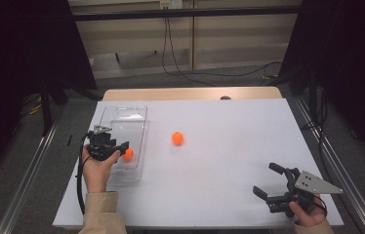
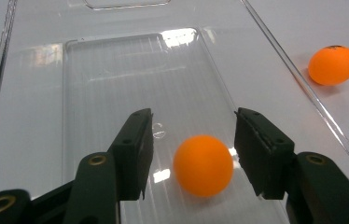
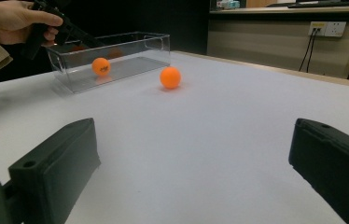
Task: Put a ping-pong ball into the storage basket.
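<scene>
Leftmost, the left gripper [image 1: 122,146] hangs over the clear plastic box [image 1: 122,113]; one orange ball [image 2: 203,164] lies on the box floor between its pads — gaps visible on both sides, so not gripped. Second orange ball [image 1: 177,138] rests on the white table [image 1: 229,146], just beside the box. Far right, the right gripper [image 1: 268,181] sits low, jaws spread wide — nothing between them.

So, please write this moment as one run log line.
left gripper: open, ball in clear box | right gripper: open | second ball: on table
</scene>
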`<state>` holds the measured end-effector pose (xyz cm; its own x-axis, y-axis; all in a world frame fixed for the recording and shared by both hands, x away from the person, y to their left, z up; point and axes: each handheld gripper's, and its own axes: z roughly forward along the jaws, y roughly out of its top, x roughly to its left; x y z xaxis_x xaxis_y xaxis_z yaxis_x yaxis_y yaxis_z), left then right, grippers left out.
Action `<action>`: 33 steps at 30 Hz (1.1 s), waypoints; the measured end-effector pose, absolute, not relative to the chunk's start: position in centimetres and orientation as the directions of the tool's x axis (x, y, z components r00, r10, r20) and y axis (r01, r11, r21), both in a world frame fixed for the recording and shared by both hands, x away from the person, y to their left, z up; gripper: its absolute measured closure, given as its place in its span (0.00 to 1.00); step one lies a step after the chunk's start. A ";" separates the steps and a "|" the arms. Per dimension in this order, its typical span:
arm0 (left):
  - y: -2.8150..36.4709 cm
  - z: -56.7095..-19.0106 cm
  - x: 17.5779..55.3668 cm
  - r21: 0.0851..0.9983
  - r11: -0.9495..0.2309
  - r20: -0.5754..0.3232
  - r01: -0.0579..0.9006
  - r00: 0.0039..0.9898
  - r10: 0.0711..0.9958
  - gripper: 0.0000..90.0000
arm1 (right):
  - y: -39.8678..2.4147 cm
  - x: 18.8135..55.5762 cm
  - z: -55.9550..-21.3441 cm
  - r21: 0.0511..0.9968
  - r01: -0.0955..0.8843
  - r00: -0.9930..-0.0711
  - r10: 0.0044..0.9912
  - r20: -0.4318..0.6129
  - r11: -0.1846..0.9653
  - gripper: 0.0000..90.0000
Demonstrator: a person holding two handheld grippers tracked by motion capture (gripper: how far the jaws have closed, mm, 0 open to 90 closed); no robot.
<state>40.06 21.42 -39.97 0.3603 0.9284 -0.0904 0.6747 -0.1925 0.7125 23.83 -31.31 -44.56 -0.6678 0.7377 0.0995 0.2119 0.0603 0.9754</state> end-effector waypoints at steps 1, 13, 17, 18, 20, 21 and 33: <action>21.4 -40.0 40.0 0.713 -0.191 -0.091 0.674 0.360 0.929 0.51 | -31.3 23.8 -44.6 0.976 0.211 -0.668 0.738 0.099 0.060 0.01; 20.9 -39.5 39.9 0.723 -0.182 -0.100 0.666 0.362 0.927 0.42 | -31.3 23.8 -44.6 0.976 0.210 -0.669 0.737 0.098 0.062 0.01; 20.8 -39.1 39.8 0.730 -0.184 -0.099 0.659 0.368 0.925 0.39 | -31.3 23.8 -44.6 0.976 0.210 -0.669 0.737 0.097 0.062 0.01; 20.8 -39.0 39.8 0.730 -0.186 -0.097 0.657 0.370 0.924 0.38 | -31.3 23.8 -44.6 0.976 0.210 -0.669 0.737 0.098 0.062 0.01; 20.7 -38.9 39.8 0.733 -0.186 -0.096 0.654 0.370 0.924 0.37 | -31.3 23.8 -44.6 0.976 0.211 -0.669 0.737 0.098 0.061 0.01; 20.6 -38.9 39.7 0.732 -0.183 -0.100 0.656 0.369 0.924 0.37 | -31.3 23.8 -44.6 0.976 0.211 -0.670 0.736 0.098 0.061 0.01; 19.7 -38.1 39.6 0.732 -0.198 -0.094 0.652 0.385 0.918 0.26 | -31.3 23.8 -44.6 0.976 0.211 -0.669 0.737 0.098 0.062 0.02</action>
<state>39.62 19.73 -38.13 0.3851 0.9181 -0.0942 0.6521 -0.1984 0.7317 23.84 -31.28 -44.56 -0.6693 0.7365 0.0981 0.2109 0.0617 0.9756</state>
